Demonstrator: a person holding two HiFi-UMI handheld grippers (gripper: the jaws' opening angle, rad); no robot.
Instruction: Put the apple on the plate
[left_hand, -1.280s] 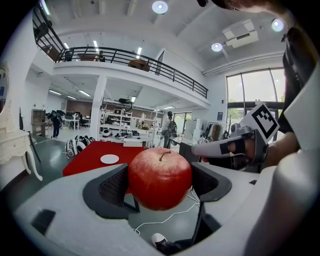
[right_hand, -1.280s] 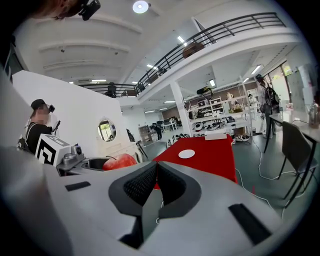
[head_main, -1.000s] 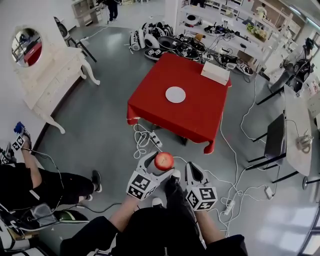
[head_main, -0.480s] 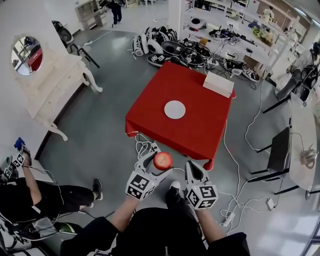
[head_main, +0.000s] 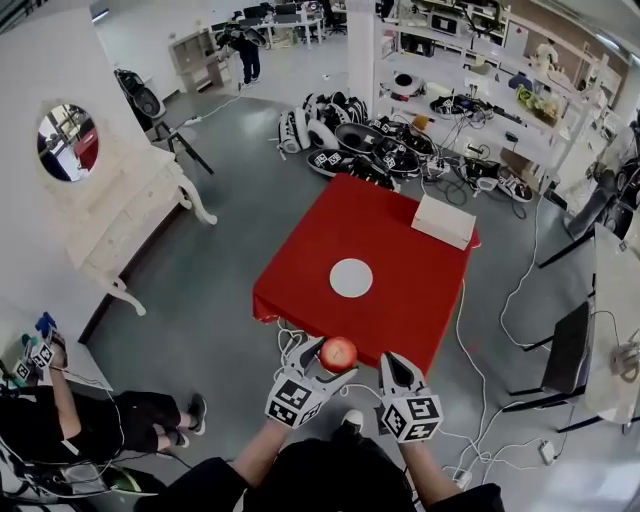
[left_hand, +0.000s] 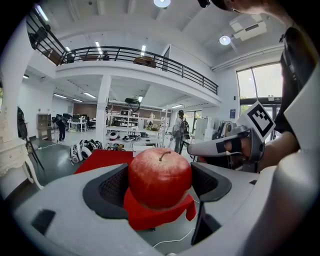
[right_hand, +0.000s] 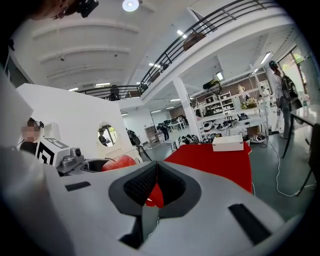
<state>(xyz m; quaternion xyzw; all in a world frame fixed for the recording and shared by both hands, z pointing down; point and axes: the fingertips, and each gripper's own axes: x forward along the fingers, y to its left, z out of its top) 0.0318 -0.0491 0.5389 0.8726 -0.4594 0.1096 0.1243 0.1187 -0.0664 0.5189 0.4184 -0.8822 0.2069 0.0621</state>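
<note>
A red apple (head_main: 338, 353) (left_hand: 159, 177) sits clamped between the jaws of my left gripper (head_main: 324, 359) (left_hand: 159, 184), held in the air just short of the near edge of the red table (head_main: 400, 240). In the right gripper view the apple (right_hand: 119, 163) shows at the left. A round white plate (head_main: 351, 277) lies flat near the middle of the red cloth, beyond the apple. My right gripper (head_main: 391, 368) (right_hand: 156, 184) hangs beside the left one, its jaws shut together with nothing between them.
A white box (head_main: 444, 221) (right_hand: 228, 142) rests at the table's far right corner. Cables and a power strip (head_main: 290, 345) lie on the grey floor by the table. A seated person (head_main: 110, 420) is at the left, a white dresser with mirror (head_main: 110, 210) beyond.
Both grippers and the apple have come forward toward the red table; its near edge is now closer to the apple. The grip on the apple has not changed.
</note>
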